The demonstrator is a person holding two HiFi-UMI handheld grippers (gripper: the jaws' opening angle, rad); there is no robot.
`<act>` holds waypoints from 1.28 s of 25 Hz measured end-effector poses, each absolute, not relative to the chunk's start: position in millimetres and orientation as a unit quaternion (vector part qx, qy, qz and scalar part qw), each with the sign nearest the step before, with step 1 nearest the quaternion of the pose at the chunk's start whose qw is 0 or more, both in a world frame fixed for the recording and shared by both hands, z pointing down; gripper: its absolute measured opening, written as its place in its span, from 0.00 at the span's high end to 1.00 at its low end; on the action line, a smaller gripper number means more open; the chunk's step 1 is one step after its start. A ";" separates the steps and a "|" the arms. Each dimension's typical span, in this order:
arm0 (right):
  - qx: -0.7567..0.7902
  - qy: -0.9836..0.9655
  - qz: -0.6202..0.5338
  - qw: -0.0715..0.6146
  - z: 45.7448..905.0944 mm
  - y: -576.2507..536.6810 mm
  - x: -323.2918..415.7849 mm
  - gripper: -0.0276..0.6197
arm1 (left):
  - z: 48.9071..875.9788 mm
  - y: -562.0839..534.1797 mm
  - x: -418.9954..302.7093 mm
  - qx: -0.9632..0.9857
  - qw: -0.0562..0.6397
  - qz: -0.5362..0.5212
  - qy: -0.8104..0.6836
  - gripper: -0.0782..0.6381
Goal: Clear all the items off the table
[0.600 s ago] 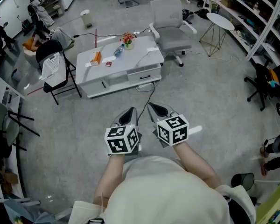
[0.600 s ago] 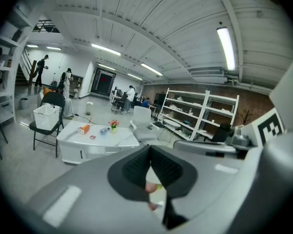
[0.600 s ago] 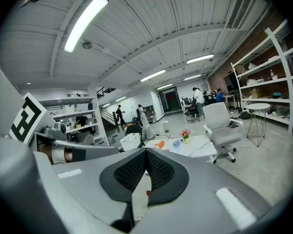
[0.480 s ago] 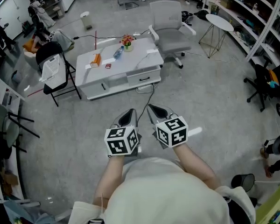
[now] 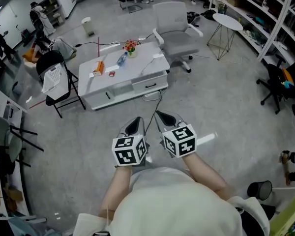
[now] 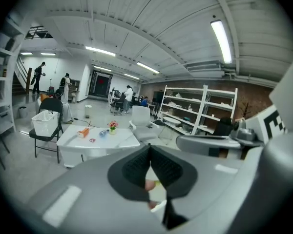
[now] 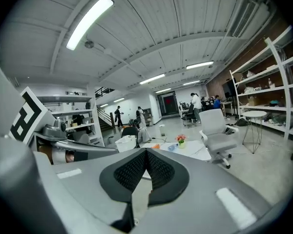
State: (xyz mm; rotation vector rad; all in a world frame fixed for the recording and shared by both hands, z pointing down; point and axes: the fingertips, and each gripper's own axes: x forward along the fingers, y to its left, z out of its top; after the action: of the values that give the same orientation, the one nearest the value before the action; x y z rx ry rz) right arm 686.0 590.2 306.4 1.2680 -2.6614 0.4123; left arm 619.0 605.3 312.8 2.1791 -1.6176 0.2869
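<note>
- The left gripper (image 5: 135, 125) and the right gripper (image 5: 165, 117) are held side by side above the floor (image 5: 226, 107), well apart from the table (image 5: 132, 73);
- both pairs of jaws are seen pressed together, with nothing pinched between them;
- an orange box (image 5: 98, 68) is set near the table's left edge; a small red thing (image 5: 111, 73) lies just beside it;
- a bottle (image 5: 122, 58) is laid beside a flower pot (image 5: 131, 47) at the far edge;
- a white chair (image 5: 174, 28) is placed beyond the far right corner.
</note>
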 end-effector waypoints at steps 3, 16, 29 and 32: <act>0.412 -0.896 0.148 0.075 306.0 589.7 683.5 0.96 | 314.4 600.1 617.4 0.779 0.213 0.101 -0.581 0.88; 0.402 -0.898 0.160 0.084 312.6 565.6 670.1 0.96 | 325.0 571.2 601.4 0.761 0.231 0.089 -0.600 0.88; 0.400 -0.893 0.187 0.083 317.8 495.9 615.8 0.96 | 332.7 511.9 544.1 0.755 0.250 0.091 -0.599 0.88; 0.404 -0.891 0.191 0.077 313.6 477.5 601.2 0.96 | 328.7 492.9 527.4 0.756 0.252 0.092 -0.597 0.88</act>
State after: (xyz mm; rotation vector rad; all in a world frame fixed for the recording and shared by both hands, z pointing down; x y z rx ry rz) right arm 601.2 477.5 313.6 1.2090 -2.6704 0.5719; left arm 527.4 492.9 328.7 2.0556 -1.6241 0.2498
